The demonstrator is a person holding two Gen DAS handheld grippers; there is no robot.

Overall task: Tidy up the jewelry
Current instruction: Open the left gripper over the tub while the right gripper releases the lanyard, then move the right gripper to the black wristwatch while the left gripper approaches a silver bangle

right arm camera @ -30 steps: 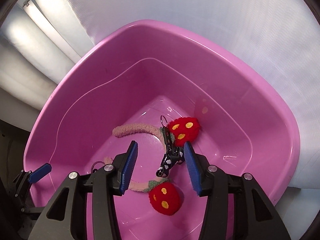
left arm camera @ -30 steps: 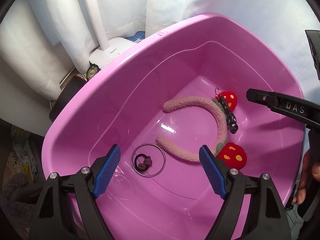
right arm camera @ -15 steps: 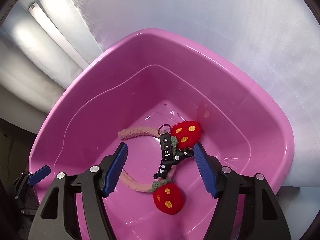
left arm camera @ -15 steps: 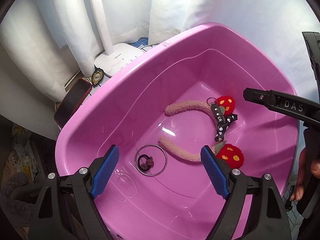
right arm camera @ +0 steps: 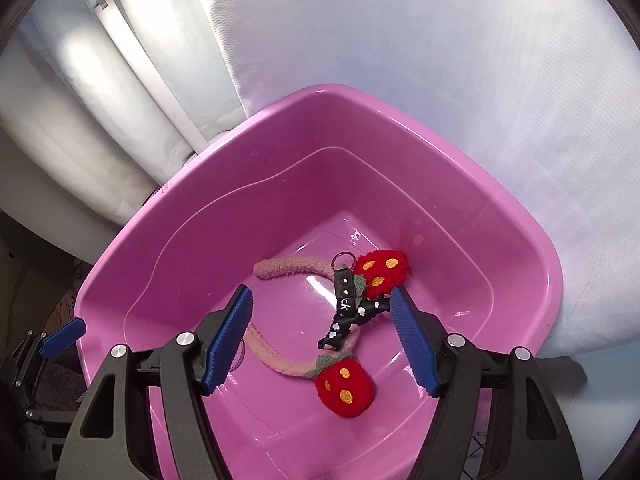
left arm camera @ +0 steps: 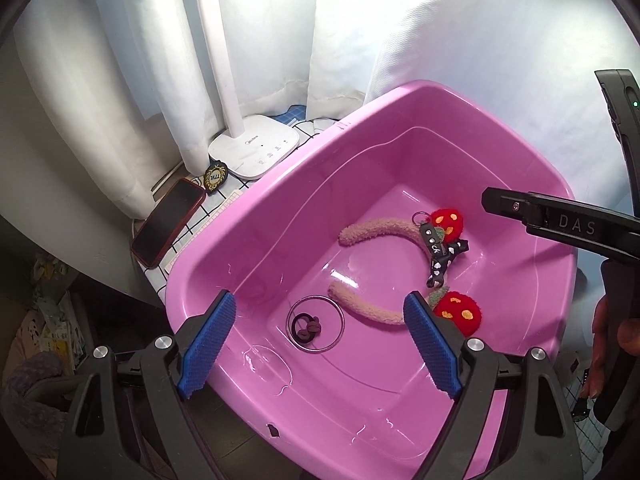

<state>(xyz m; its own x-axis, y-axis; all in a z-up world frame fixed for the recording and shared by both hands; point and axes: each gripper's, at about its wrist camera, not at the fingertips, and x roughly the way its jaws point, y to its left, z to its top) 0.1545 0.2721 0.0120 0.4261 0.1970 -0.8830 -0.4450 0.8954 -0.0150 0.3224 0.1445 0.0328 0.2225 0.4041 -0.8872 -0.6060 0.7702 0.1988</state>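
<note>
One pink tub [left arm camera: 280, 216], on a gridded tabletop beside a white curtain; it serves as the collecting bin, so the pieces lie loose on its floor, not arranged.

One fuzzy headband [left arm camera: 376, 276], pale pink, lying flat in a C with its open side toward the tub's left wall; two red strawberry pompoms [right arm camera: 345, 383], one by each end of the arc, the far one close to the back corner.

One black strap keychain [right arm camera: 348, 312], spotted white, with a metal ring at its far end; it lies across the headband's curve, touching it, and reads as dropped there, not laid out.

One thin wire hoop [left arm camera: 315, 325] flat on the floor near the front; inside it one dark hair tie [left arm camera: 306, 326]; both apart from the headband.

Left gripper [left arm camera: 320, 344]: blue pads spread wide, empty, hovering above the tub's near rim and framing the hoop.

Right gripper [right arm camera: 320, 336]: likewise wide and empty, poised above the keychain and clear of it; I judge it has nothing more to do with that piece.

Outside the tub, by the curtain: one white lamp base [left arm camera: 256, 148]; one dark phone [left arm camera: 168, 226]; one small gold-and-black badge [left arm camera: 215, 176]; none of these looks part of the sorting.
</note>
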